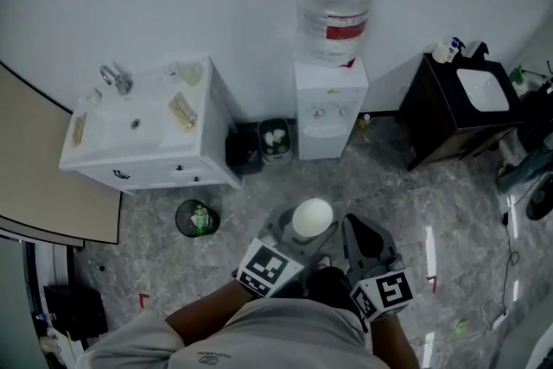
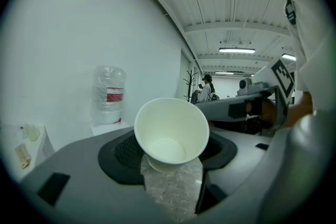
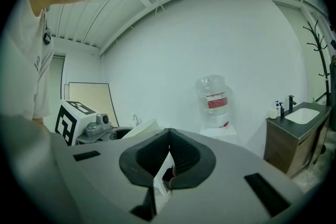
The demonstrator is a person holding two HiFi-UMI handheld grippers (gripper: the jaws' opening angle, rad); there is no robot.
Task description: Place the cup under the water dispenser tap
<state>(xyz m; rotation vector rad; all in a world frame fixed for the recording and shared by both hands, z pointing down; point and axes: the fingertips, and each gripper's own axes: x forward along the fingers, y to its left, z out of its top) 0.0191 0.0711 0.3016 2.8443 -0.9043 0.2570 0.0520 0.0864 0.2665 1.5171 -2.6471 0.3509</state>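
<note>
A white paper cup (image 1: 312,218) is tilted with its mouth up, and my left gripper (image 1: 304,231) is shut on its lower part. In the left gripper view the cup (image 2: 171,131) fills the gap between the jaws, its empty inside facing the camera. My right gripper (image 1: 360,229) is just right of it, jaws together with nothing in them; the right gripper view shows the gripper (image 3: 168,136) shut and the cup's rim (image 3: 140,129) at its left. The white water dispenser (image 1: 331,108) with a clear bottle (image 1: 337,4) stands against the far wall, well ahead of both grippers.
A white sink cabinet (image 1: 147,160) stands left of the dispenser, a dark one (image 1: 449,117) to its right. A black bin (image 1: 275,139) sits beside the dispenser and a round bin (image 1: 197,219) on the grey floor. A beige board (image 1: 43,168) leans at far left.
</note>
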